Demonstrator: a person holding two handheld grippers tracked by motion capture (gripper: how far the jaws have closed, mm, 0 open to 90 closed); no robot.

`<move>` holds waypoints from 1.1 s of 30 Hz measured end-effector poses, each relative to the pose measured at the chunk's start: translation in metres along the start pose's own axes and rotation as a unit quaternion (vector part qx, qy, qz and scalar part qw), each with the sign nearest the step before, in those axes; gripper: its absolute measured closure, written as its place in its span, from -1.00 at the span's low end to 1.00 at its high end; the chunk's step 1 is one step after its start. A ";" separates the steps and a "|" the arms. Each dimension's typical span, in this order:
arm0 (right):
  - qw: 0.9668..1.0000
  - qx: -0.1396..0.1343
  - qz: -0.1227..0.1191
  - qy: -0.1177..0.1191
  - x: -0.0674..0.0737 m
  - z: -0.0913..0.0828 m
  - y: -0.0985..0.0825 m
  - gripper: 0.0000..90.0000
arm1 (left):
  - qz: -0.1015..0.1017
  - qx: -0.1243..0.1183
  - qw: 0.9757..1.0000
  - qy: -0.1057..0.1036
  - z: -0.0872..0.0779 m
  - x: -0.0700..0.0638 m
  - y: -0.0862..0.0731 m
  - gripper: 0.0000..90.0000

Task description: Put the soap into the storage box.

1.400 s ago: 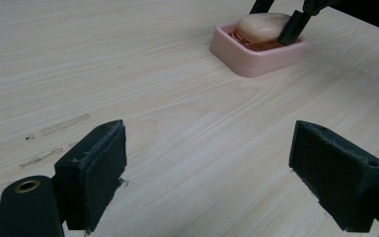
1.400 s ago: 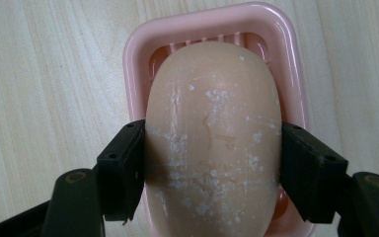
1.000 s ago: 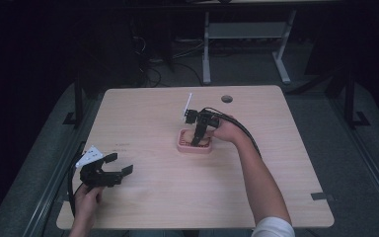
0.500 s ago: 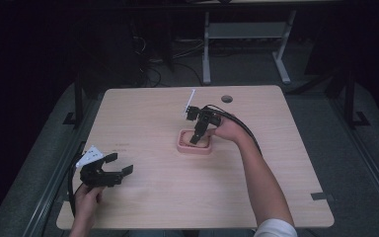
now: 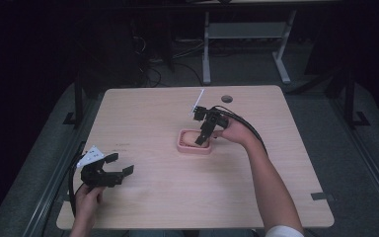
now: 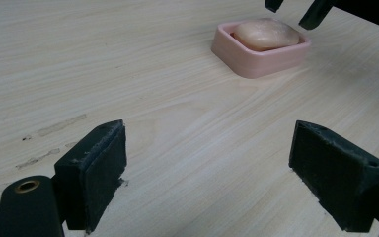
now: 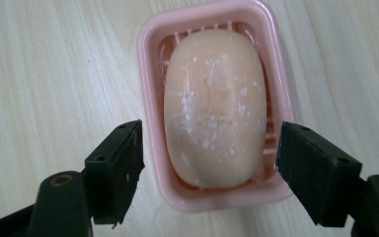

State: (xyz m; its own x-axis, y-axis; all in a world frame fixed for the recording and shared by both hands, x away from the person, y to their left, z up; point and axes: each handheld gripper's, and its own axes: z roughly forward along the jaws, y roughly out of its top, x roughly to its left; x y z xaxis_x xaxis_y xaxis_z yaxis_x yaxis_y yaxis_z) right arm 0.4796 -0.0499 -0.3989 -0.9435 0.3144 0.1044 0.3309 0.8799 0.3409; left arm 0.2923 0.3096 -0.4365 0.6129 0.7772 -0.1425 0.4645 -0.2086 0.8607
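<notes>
The right gripper (image 7: 209, 170) hangs directly above the pink soap dish (image 7: 150, 74), its jaws spread wide and holding nothing; in the right gripper view one jaw stands outside each long wall of the dish, with the near end of the dish between them. The pale bar of soap (image 7: 214, 113) lies flat inside the dish, lengthwise, its top flecked with white residue. In the high view the right gripper (image 5: 202, 139) points down over the near end of the soap dish (image 5: 185, 147), lower and closer to it than half a second ago, when it stood higher above the dish; a second ago it was higher again. The dish and soap have not shifted on the table (image 5: 153, 113) over that interval.

This descent indicates the approach phase of a pick. The jaw spacing brackets the whole dish rather than the soap alone, so the likely target is the dish by its outer walls. No contact is visible yet.

The left gripper (image 5: 114, 174) rests near the front-left corner of the table, well apart from the dish, unchanged in position. Its jaws are wide apart and empty, as the left gripper view confirms, with the soap dish (image 6: 261, 57) and soap (image 6: 266, 33) visible farther off.
</notes>
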 end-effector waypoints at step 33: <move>1.000 -0.012 0.021 -0.007 0.010 -0.018 -0.044 -0.44 | 0.004 0.005 1.000 -0.002 0.002 -0.002 0.000 -0.68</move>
State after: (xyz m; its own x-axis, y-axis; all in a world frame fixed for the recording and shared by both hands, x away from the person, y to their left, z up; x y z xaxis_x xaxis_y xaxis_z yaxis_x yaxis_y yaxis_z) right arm 0.4556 -0.0920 -0.3966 -0.9283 0.3565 0.1057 0.3700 0.8570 0.3586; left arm 0.2924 0.3072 -0.4371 0.6187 0.7735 -0.1379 0.4668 -0.2207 0.8564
